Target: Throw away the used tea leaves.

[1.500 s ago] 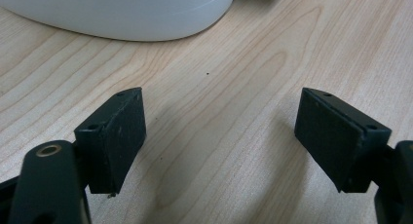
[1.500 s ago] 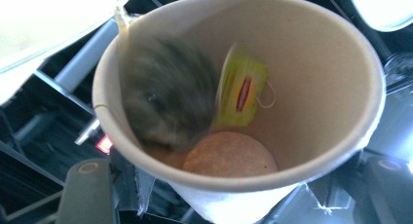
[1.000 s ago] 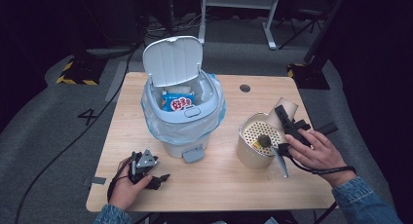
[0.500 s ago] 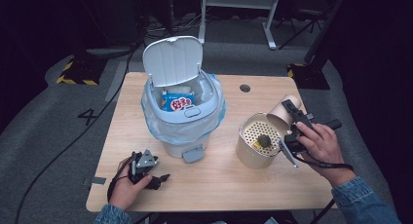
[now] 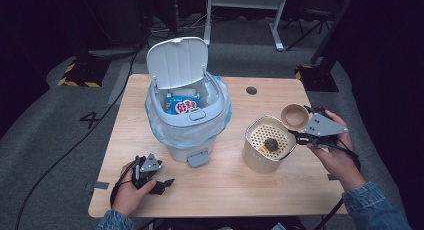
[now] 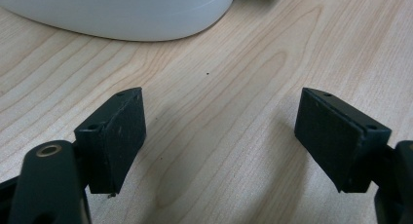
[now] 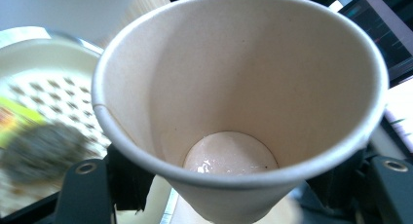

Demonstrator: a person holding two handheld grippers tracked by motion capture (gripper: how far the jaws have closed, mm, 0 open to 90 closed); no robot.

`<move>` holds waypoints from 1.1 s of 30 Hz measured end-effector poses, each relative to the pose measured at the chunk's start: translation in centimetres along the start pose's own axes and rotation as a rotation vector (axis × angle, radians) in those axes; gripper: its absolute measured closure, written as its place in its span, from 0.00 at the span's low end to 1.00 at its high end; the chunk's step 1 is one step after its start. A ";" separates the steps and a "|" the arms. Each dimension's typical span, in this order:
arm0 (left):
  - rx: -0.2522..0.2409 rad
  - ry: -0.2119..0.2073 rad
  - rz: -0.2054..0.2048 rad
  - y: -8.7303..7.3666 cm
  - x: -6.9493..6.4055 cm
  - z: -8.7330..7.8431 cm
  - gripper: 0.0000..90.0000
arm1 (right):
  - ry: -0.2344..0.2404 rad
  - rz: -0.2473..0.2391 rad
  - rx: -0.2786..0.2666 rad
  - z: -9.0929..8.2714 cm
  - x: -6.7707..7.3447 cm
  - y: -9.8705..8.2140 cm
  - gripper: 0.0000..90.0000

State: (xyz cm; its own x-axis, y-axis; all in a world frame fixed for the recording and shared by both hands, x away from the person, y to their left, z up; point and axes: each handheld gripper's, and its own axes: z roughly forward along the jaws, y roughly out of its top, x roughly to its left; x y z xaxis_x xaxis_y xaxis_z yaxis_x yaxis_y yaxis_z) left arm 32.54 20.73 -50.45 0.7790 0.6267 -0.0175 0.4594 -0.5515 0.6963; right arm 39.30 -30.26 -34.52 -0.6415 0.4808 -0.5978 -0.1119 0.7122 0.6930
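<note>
The right gripper pinches a tilted paper cup beside the perforated canister near the tabletop's right edge. The left gripper rests spread at the front-left corner

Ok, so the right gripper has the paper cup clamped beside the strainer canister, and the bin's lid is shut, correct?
Not quite: the bin has its lid standing open, as the high view shows. The rest holds: the right gripper clamps the paper cup beside the strainer canister.
</note>
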 end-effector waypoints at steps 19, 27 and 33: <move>0.001 -0.002 0.000 0.0 0.0 0.0 0.21 | 0.429 0.515 -0.064 -0.1 -1.7 -2.2 0.34; 0.001 -0.002 0.000 0.0 0.0 0.0 0.21 | 0.478 0.513 -0.058 0.1 -1.9 -2.0 0.33; 0.001 -0.002 0.000 0.0 0.0 0.0 0.21 | 0.455 0.517 -0.051 0.5 -2.4 -1.4 0.33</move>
State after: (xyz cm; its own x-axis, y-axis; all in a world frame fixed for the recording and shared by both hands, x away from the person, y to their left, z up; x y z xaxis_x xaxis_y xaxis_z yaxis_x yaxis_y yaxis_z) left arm 32.55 20.74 -50.44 0.7800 0.6255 -0.0187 0.4594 -0.5520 0.6958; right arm 41.38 -32.15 -34.29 -0.8757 0.4815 0.0356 0.2655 0.4187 0.8684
